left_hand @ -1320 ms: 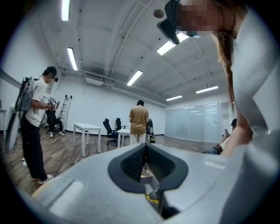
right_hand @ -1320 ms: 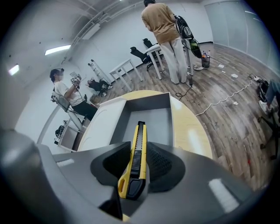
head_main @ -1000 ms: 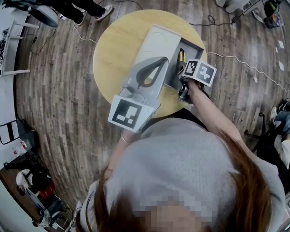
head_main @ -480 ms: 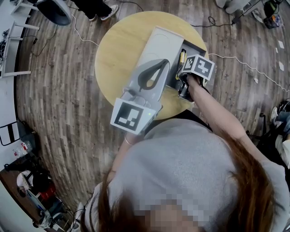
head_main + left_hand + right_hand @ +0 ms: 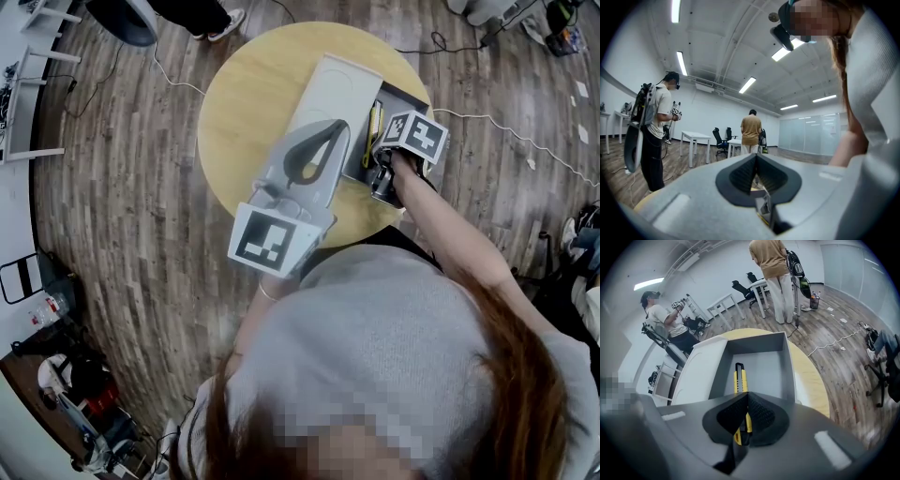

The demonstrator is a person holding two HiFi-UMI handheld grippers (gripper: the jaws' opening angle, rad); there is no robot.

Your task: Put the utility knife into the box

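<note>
Right gripper [image 5: 747,394], fingers just closing, is now pressing them together on nothing above the yellow-and-black utility knife [image 5: 739,376], which is lying inside the open grey rectangular box [image 5: 788,365] at frame centre, so placement is looking done; left gripper [image 5: 756,155] is likewise keeping its fingers together, empty.

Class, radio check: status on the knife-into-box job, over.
Left tool shut, empty. Right tool's jaws just closed, tips together, nothing pinched. Utility knife lies flat inside the box, below those tips. Nothing in the way.

open office-like lab — white desks [image 5: 695,136], swivel chairs [image 5: 720,140], strip lights [image 5: 682,63], glass partition [image 5: 811,136], plank floor [image 5: 131,187]
</note>
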